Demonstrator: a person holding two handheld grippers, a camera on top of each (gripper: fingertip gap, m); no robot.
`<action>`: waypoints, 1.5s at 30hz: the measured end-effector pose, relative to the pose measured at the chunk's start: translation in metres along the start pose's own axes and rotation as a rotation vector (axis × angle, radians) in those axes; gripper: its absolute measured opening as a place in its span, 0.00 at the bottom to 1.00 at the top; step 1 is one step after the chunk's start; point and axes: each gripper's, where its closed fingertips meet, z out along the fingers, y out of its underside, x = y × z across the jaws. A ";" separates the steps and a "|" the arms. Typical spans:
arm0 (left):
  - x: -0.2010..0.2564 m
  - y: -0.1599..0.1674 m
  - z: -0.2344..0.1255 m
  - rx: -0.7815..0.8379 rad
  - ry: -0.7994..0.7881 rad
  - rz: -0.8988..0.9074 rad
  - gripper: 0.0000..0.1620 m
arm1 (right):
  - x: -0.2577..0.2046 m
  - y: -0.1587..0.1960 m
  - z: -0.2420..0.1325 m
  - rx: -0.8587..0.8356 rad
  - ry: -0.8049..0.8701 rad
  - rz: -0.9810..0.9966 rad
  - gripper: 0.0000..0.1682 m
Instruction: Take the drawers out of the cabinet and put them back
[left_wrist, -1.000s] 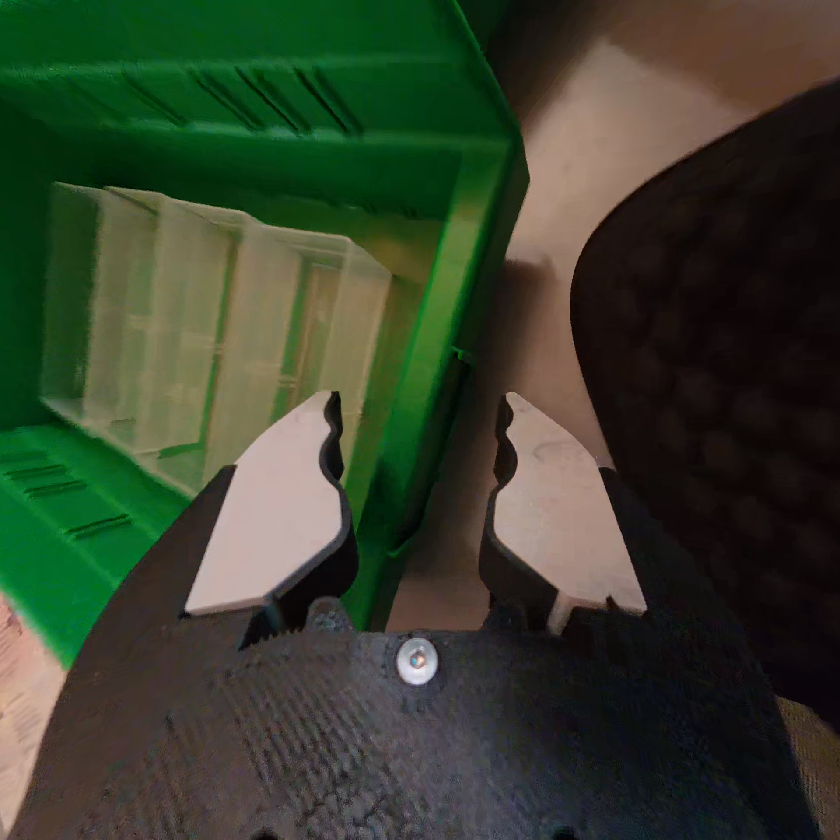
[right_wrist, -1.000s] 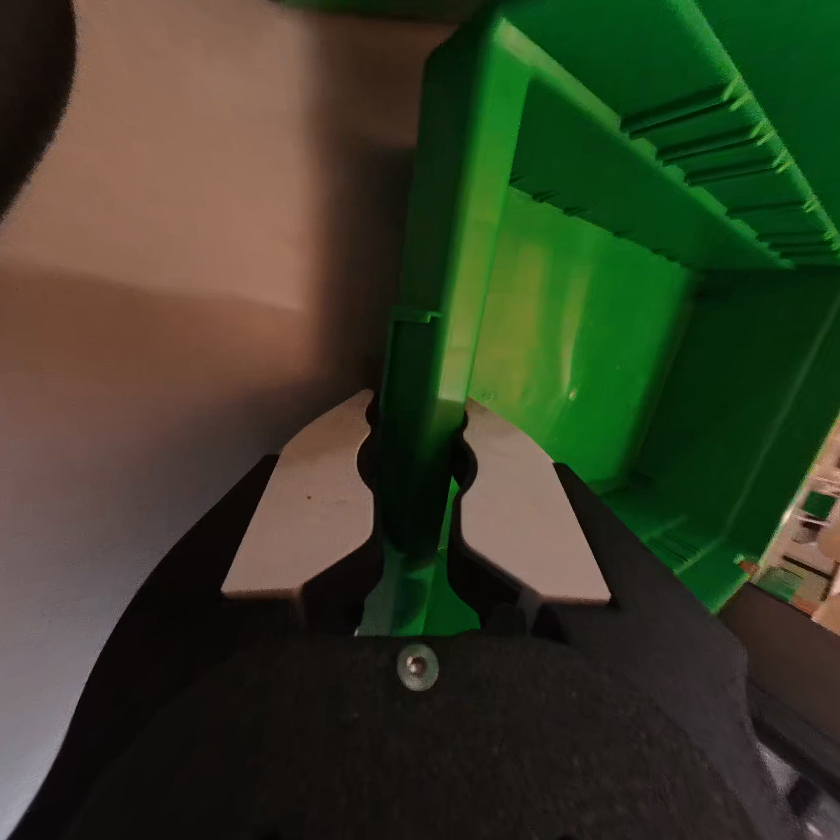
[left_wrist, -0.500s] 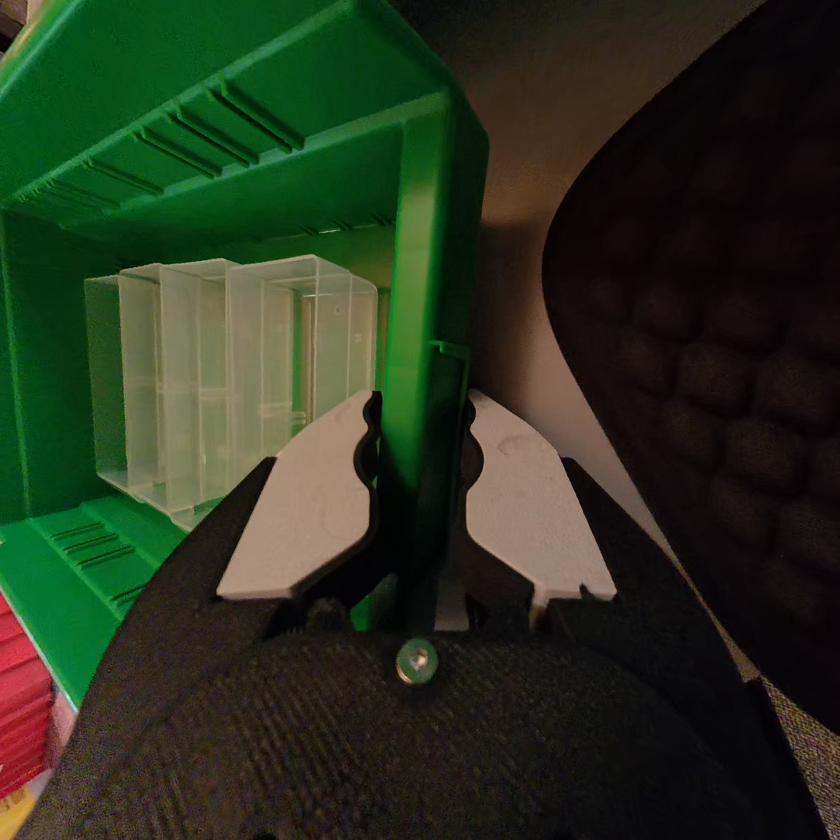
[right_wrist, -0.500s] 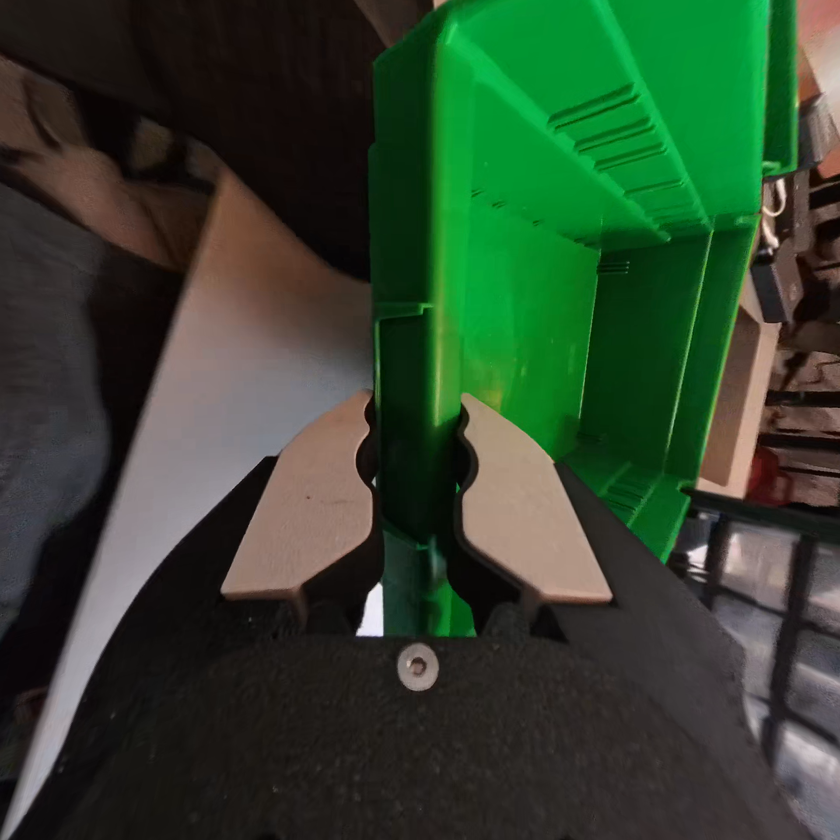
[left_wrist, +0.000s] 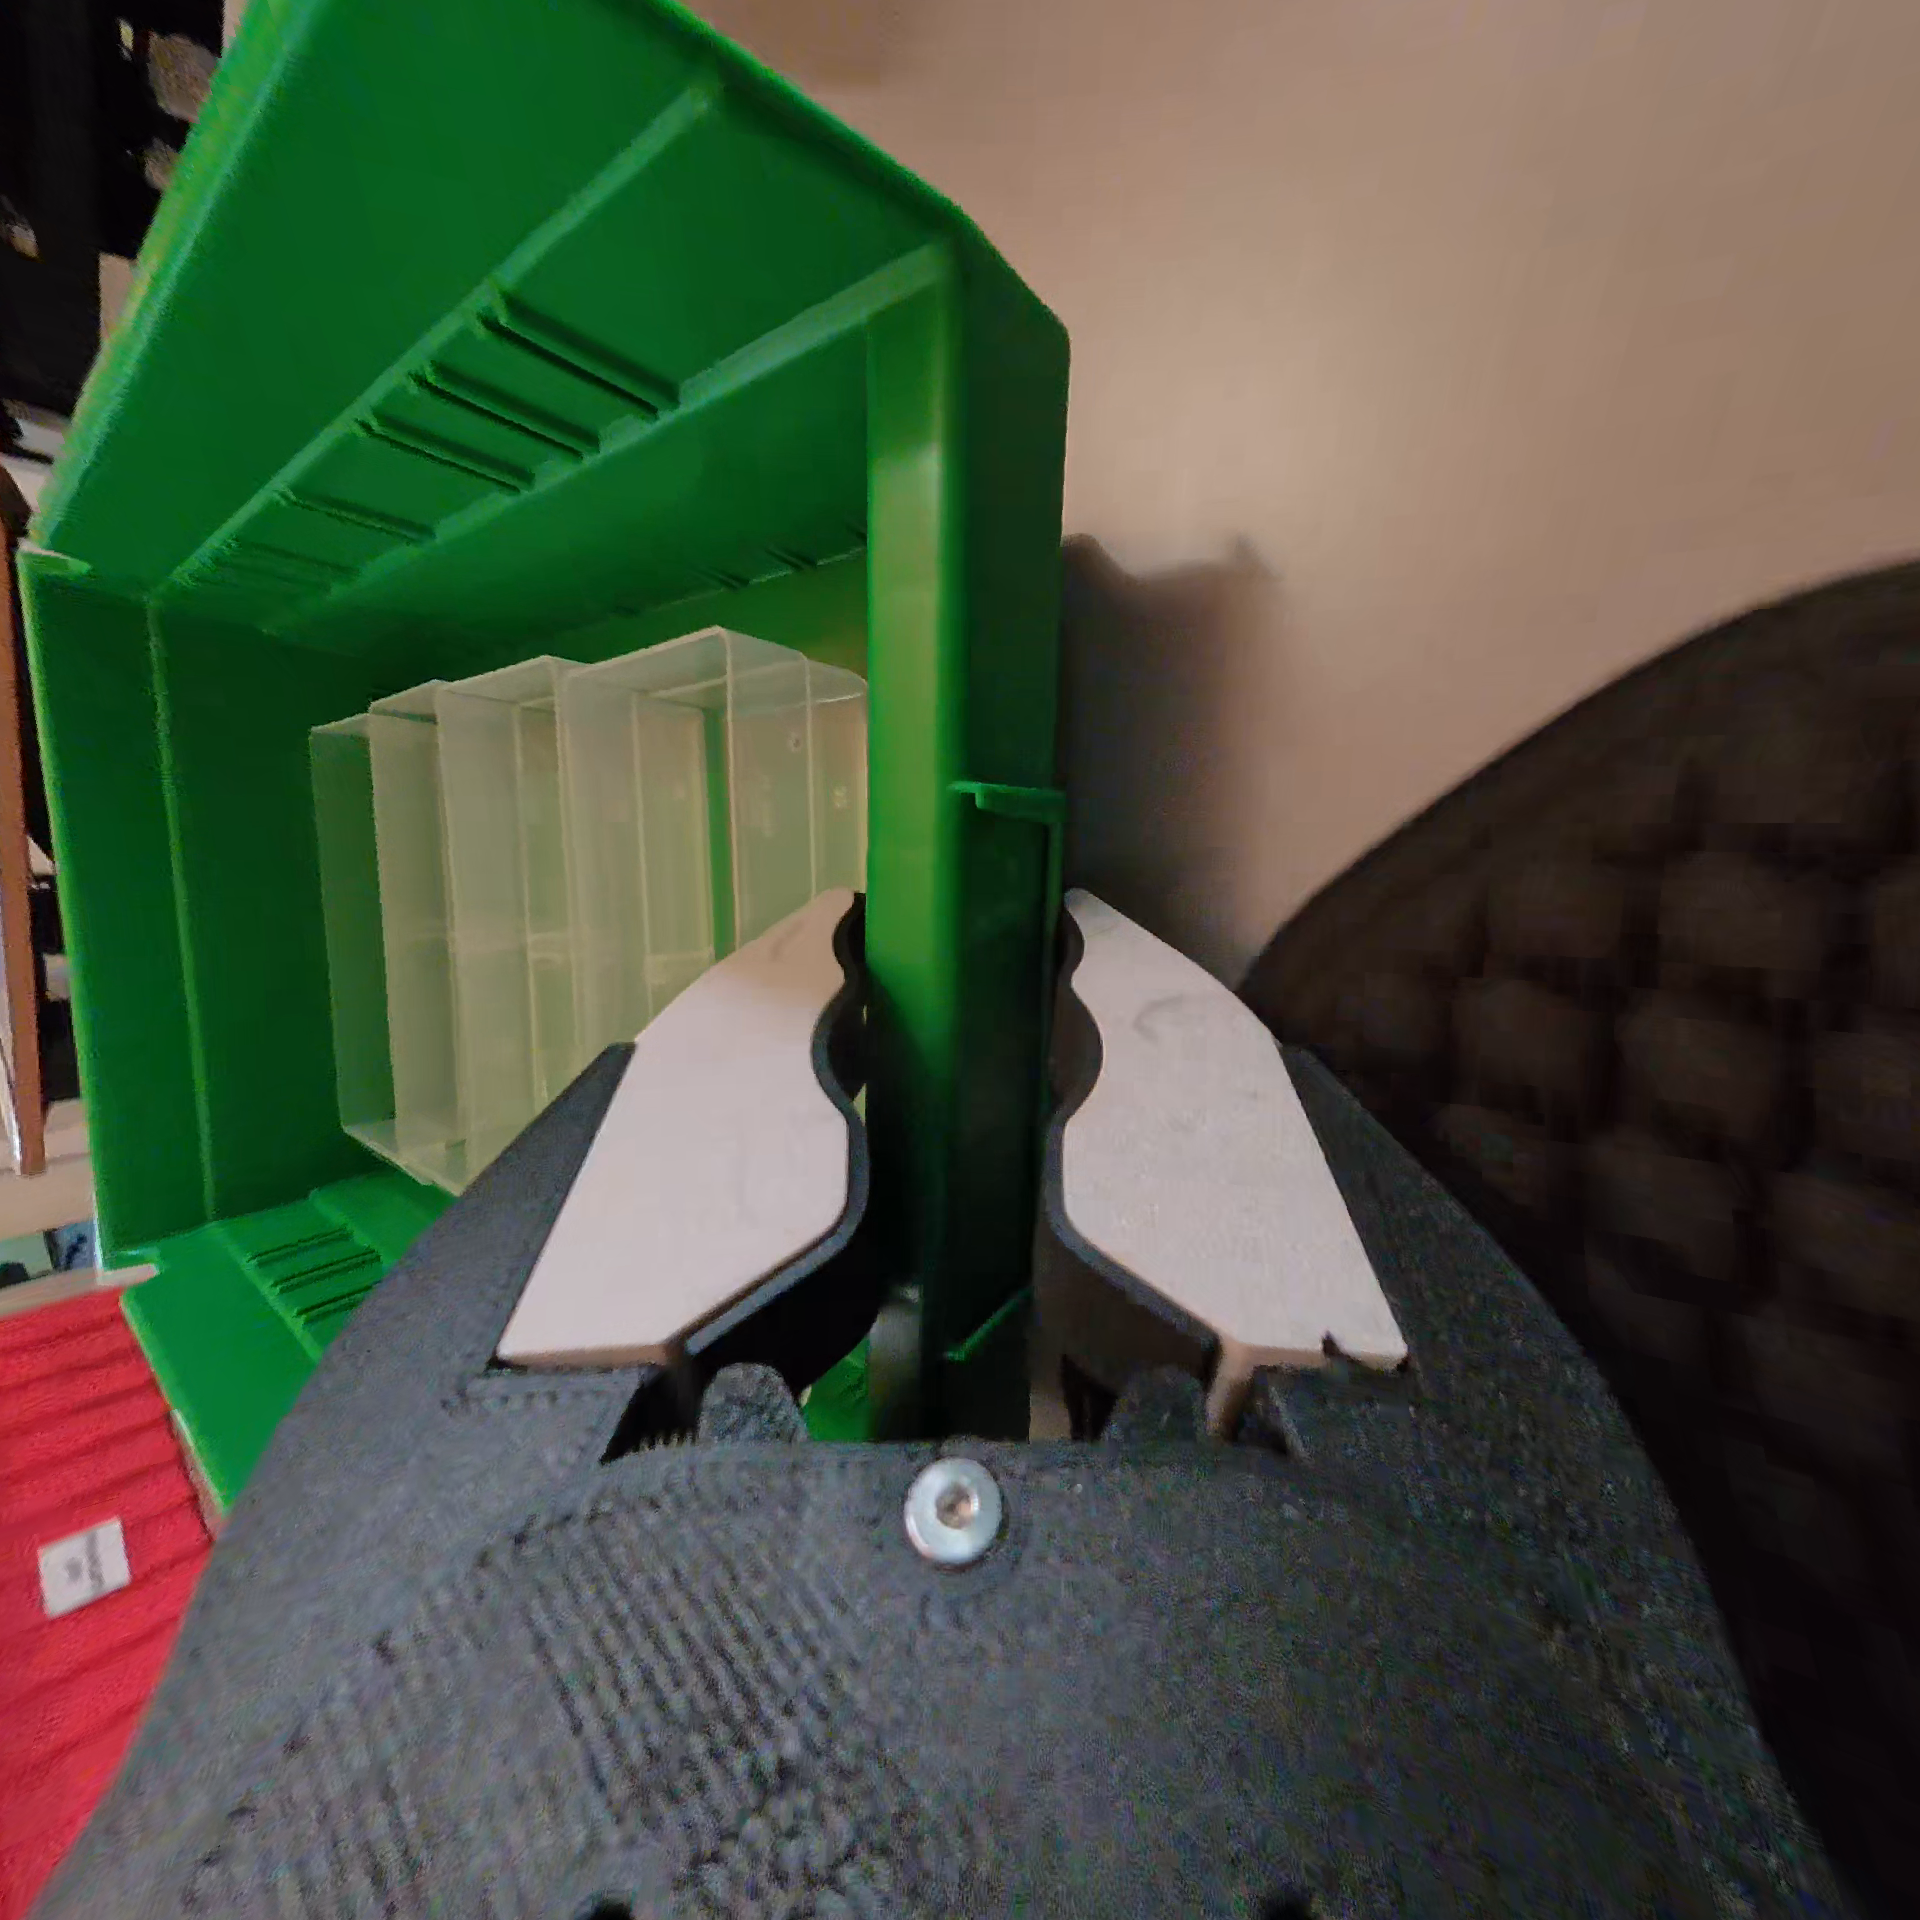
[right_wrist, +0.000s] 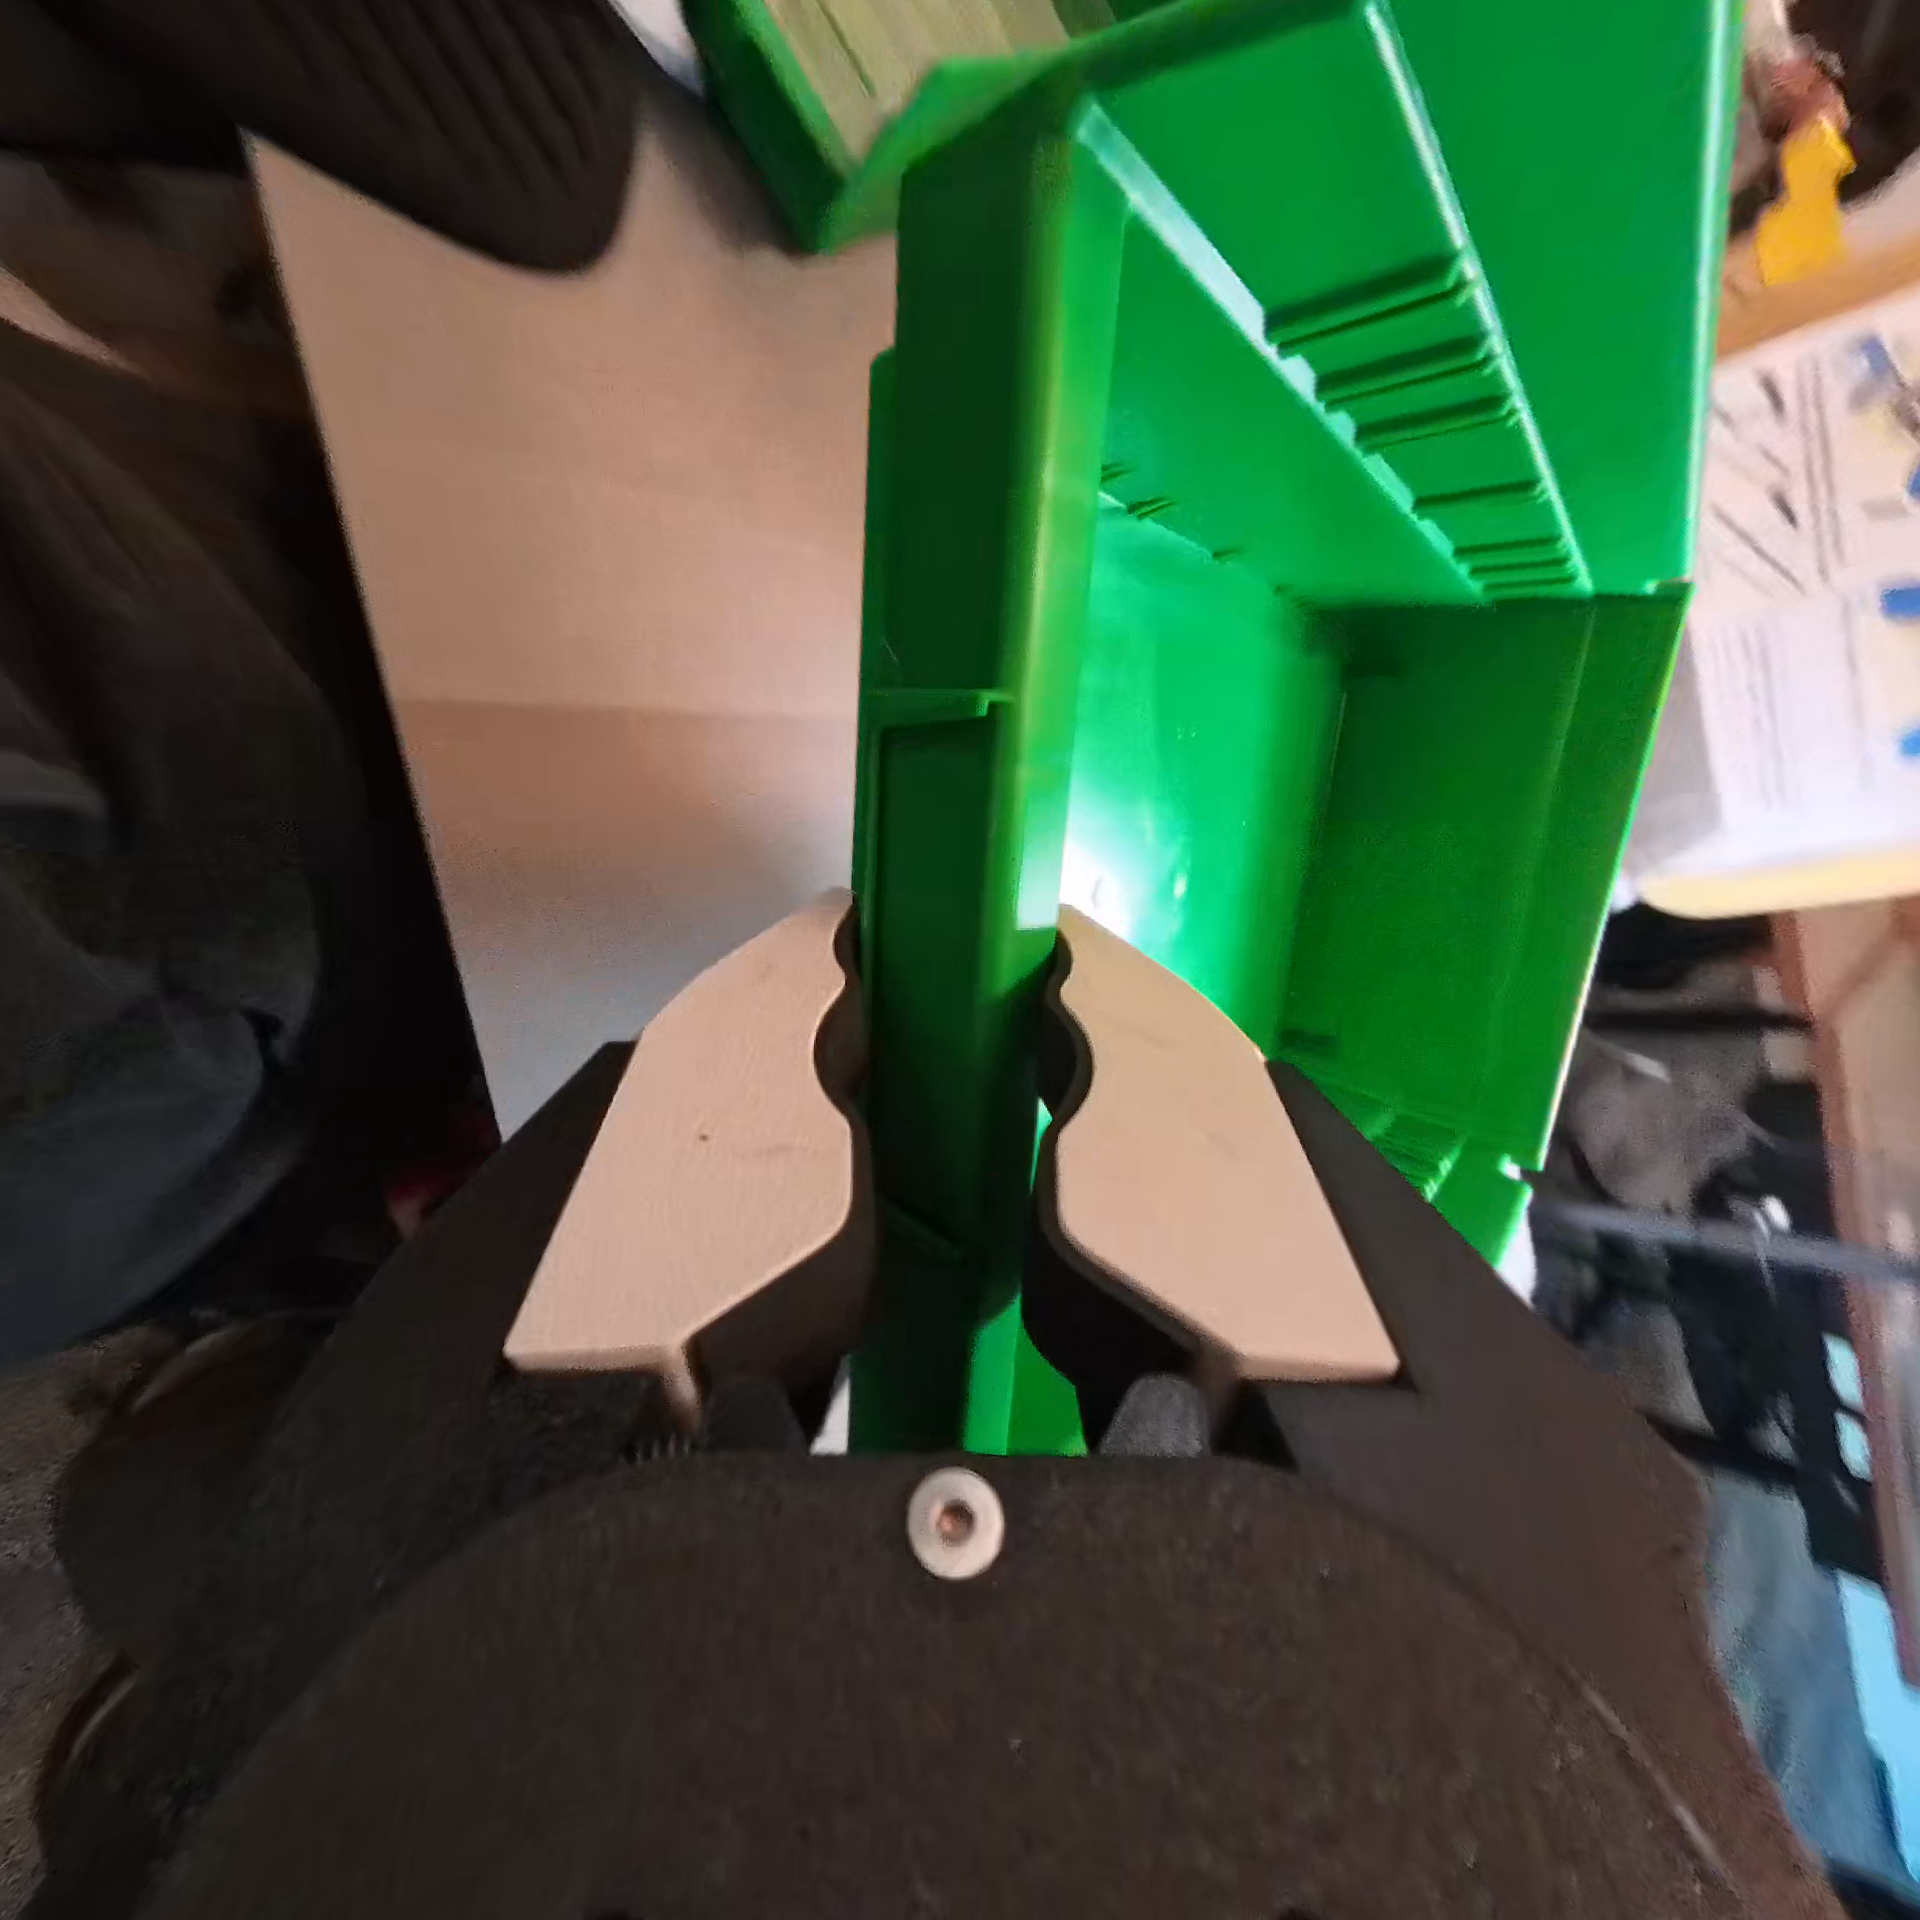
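Observation:
In the left wrist view, a green cabinet (left_wrist: 520, 312) stands with its open front towards me, and several clear drawers (left_wrist: 582, 894) sit inside it on edge. My left gripper (left_wrist: 961, 914) is shut on this cabinet's right side wall. In the right wrist view, my right gripper (right_wrist: 956, 914) is shut on the left side wall of a green cabinet (right_wrist: 1299, 312) whose inside shows no drawers. A second green cabinet part (right_wrist: 790, 114) with pale drawers shows blurred at the top of that view.
A dark padded chair back (left_wrist: 1662, 1039) is close on the right of the left gripper, with a beige wall (left_wrist: 1455, 312) behind it. A red ribbed thing (left_wrist: 73, 1455) lies at lower left. A pale board (right_wrist: 623, 520) and papers (right_wrist: 1818, 623) flank the empty cabinet.
My left gripper was open beside the cabinet, then moved onto its side wall and shut on it. My right gripper stayed shut on its cabinet wall while that cabinet swung and the background shifted.

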 end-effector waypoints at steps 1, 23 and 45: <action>0.000 -0.008 0.005 0.008 0.001 0.012 0.20 | 0.006 0.015 -0.005 -0.040 0.038 0.010 0.17; -0.047 -0.093 0.093 0.054 0.033 0.080 0.20 | 0.145 0.307 0.185 -0.531 0.277 -0.011 0.18; -0.101 -0.084 0.113 0.143 -0.202 0.103 0.28 | 0.178 0.097 0.212 0.405 0.504 0.617 0.26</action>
